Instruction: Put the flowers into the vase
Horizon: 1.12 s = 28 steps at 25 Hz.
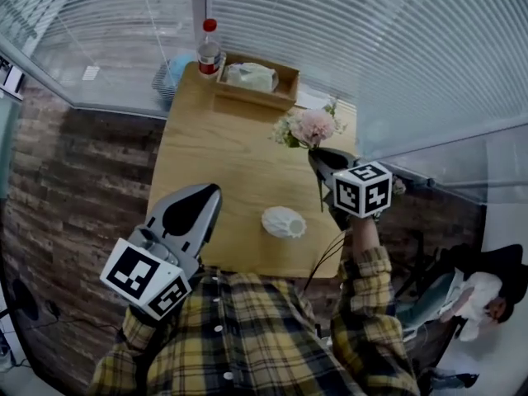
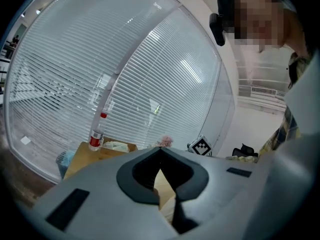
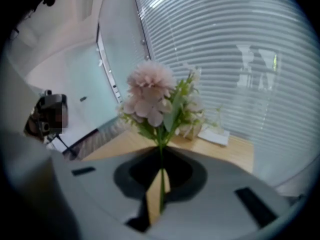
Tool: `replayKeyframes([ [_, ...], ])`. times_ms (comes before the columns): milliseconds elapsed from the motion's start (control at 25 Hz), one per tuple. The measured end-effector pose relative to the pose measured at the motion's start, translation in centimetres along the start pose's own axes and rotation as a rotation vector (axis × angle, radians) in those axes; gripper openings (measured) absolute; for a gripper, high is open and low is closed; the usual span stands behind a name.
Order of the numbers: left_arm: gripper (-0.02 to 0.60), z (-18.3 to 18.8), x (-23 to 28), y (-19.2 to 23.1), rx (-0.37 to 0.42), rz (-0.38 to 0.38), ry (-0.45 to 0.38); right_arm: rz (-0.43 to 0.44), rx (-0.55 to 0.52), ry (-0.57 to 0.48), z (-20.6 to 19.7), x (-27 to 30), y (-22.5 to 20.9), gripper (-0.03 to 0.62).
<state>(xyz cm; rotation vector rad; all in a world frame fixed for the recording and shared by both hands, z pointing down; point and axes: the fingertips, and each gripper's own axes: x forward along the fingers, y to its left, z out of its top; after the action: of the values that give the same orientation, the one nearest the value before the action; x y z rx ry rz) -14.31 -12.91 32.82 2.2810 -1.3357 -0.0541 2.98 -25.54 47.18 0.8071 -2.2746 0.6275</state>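
Note:
A bunch of pink and white flowers (image 1: pixel 312 127) with green leaves is held up over the right part of the wooden table (image 1: pixel 214 159). My right gripper (image 1: pixel 318 158) is shut on its thin green stem. In the right gripper view the blooms (image 3: pixel 150 95) stand straight above the closed jaws of the right gripper (image 3: pixel 161 154). A small white ribbed vase (image 1: pixel 283 222) stands on the table near its front edge, below and left of the flowers. My left gripper (image 1: pixel 211 193) hovers left of the vase with its jaw tips together and nothing in them; the left gripper (image 2: pixel 160 150) looks the same in its own view.
At the table's far end stand a clear bottle with a red cap (image 1: pixel 209 49) and a wooden tray (image 1: pixel 286 86) with something pale in it. Glass walls with blinds close off the back and right. A person (image 1: pixel 487 297) sits at the lower right, off the table.

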Motion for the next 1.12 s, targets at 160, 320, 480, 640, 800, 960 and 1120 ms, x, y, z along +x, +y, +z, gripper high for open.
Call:
replayKeyframes([
  [160, 0.011, 0.0, 0.7, -1.0, 0.011, -0.049, 0.013, -0.033, 0.014, -0.145, 3.2, -4.2, 1.0, 0.026],
  [320, 0.011, 0.0, 1.3, -1.6, 0.020, -0.092, 0.023, -0.055, 0.001, -0.300, 6.8, -8.6, 3.2, 0.026],
  [480, 0.011, 0.2, 1.6, -2.4, 0.027, -0.127, 0.035, -0.058, -0.014, -0.435, 9.9, -12.8, 6.3, 0.026],
  [640, 0.011, 0.1, 1.7, -3.0, 0.031, -0.155, 0.051, -0.053, -0.029, -0.547, 12.0, -16.2, 9.3, 0.026],
  [800, 0.011, -0.1, 2.0, -3.5, 0.035, -0.178, 0.068, -0.044, -0.035, -0.644, 13.2, -19.0, 11.8, 0.026],
  [960, 0.011, -0.9, 2.3, -3.6, 0.038, -0.193, 0.083, -0.027, -0.015, -0.716, 12.9, -20.1, 13.5, 0.026],
  [1120, 0.011, -1.1, 2.6, -3.5, 0.040, -0.195, 0.094, -0.009, -0.001, -0.723, 11.7, -19.4, 14.1, 0.026],
])
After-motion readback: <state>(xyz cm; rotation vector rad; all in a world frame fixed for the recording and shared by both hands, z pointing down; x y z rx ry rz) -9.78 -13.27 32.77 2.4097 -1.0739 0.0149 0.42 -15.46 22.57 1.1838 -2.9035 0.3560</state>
